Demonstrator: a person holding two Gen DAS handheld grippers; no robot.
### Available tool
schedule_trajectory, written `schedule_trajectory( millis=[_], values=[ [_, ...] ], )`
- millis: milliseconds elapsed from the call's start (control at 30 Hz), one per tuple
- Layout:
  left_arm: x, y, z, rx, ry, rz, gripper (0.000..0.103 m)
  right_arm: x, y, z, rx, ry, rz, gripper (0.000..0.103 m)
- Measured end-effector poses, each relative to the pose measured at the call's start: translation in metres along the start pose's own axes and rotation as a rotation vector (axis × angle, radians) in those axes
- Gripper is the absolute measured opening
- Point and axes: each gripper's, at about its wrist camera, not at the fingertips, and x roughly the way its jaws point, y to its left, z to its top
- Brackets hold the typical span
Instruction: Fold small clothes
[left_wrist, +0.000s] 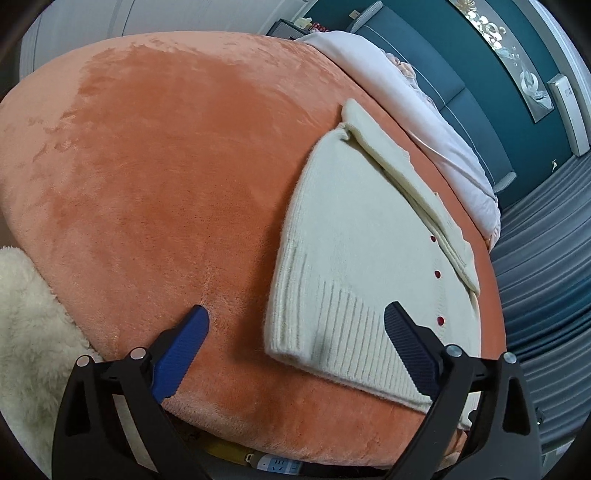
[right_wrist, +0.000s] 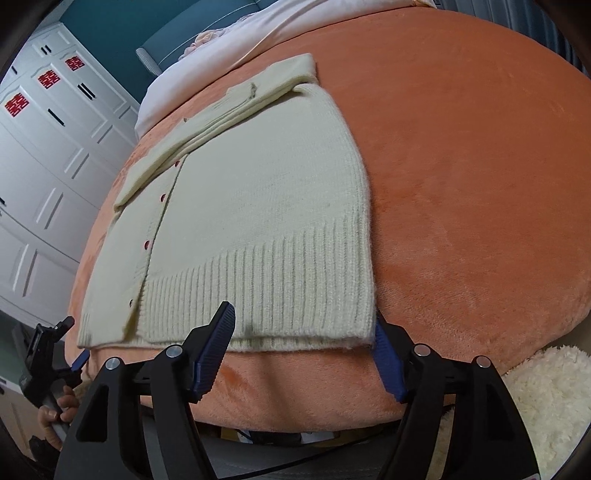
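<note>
Two claws spread wide: right claw (right_wrist: 303, 350) straddling cream ribbed-knit cardigan's (right_wrist: 258, 221) hem, lower centre; left claw (left_wrist: 295, 339) likewise, ready for pinching.

Left tool (left_wrist: 297, 321), right tool (right_wrist: 303, 332): black angular frames, silver screws, ribbed blue fingers (right_wrist: 216, 345); bare-skinned hand (right_wrist: 59, 406).

A home bedroom. A bed (left_wrist: 155, 177) under an orange plush cover fills both views, with a pale quilt (left_wrist: 417, 122) bunched at its far end against a padded teal headboard (left_wrist: 465, 103). White panelled wardrobe doors (right_wrist: 55, 147) carry red paper cut-outs (right_wrist: 48, 79), probably double-happiness signs. Grey curtains (left_wrist: 546, 266) hang beside the bed, and a framed picture (left_wrist: 517, 62) hangs on the teal wall.
</note>
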Motion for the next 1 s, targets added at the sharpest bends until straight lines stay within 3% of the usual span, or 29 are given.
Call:
schedule_trajectory(
  millis=[167,267,333,367,400,433,500,567,833,1000],
  values=[
    [0.011,-0.002,0.012,-0.082,0.022,-0.076,0.093,0.001,-0.003,0.002,0.03,-0.014,0.036,0.069],
    [0.021,-0.01,0.019,-0.096,0.039,-0.08,0.093,0.003,-0.007,0.005,0.067,-0.024,0.069,0.069],
    [0.028,-0.015,0.024,-0.096,0.066,-0.087,0.083,0.005,-0.01,0.007,0.101,-0.034,0.092,0.067],
    [0.033,-0.018,0.027,-0.1,0.09,-0.104,0.069,0.007,-0.01,0.009,0.113,-0.034,0.106,0.065],
    [0.037,-0.02,0.029,-0.109,0.117,-0.11,0.057,0.009,-0.009,0.011,0.122,-0.027,0.118,0.053],
    [0.04,-0.022,0.031,-0.118,0.142,-0.109,0.052,0.012,-0.008,0.013,0.128,-0.015,0.116,0.034],
    [0.042,-0.025,0.033,-0.128,0.166,-0.101,0.027,0.016,-0.003,0.015,0.115,0.004,0.088,0.009],
    [0.039,-0.03,0.035,-0.114,0.18,-0.099,0.009,0.008,0.006,0.017,0.088,-0.027,0.075,0.009],
    [-0.012,-0.044,0.041,-0.054,0.153,-0.141,0.007,-0.064,0.037,0.034,-0.041,-0.157,0.141,0.007],
    [-0.051,-0.054,0.031,0.033,0.172,-0.14,0.007,-0.099,0.045,0.024,-0.154,-0.109,0.141,0.007]
  ],
)
